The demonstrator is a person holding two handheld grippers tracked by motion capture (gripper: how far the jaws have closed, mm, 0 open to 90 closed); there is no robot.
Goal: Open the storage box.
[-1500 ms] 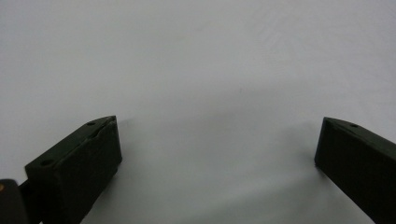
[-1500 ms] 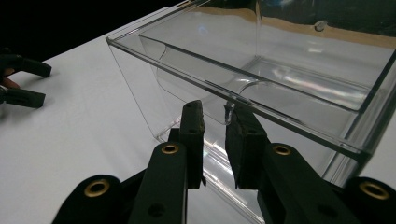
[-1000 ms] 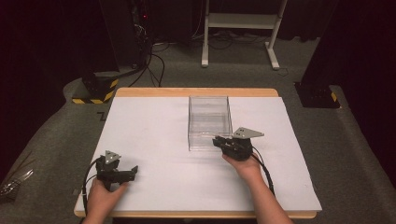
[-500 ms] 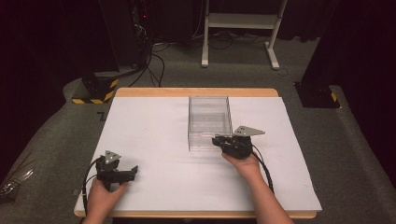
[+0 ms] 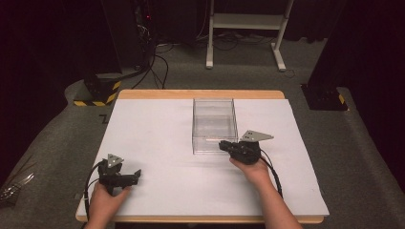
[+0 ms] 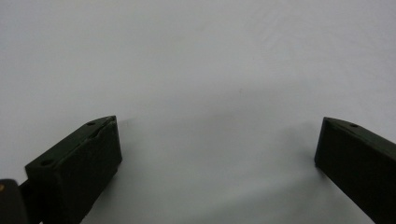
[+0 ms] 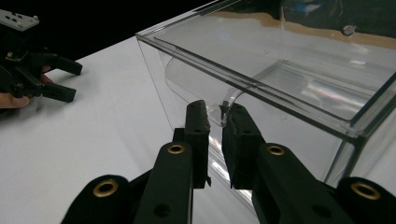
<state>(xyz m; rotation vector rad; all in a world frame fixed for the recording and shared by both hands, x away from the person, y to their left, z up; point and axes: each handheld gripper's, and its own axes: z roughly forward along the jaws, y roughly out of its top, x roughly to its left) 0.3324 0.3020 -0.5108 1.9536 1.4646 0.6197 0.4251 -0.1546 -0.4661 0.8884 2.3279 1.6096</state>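
A clear plastic box stands open-topped in the middle of the white table top. At its near wall, my right gripper pinches the box's curved clear handle; the right gripper view has its jaws nearly together around that handle. At the table's front left, my left gripper rests low over the white surface. Its jaws stand wide apart in the left gripper view with nothing between them. From the right gripper view the left gripper appears far off.
The table's wooden edge runs along the back. Grey carpet surrounds the table. A black and yellow striped base sits at the back left, a black base at the right, and a white stand's legs behind.
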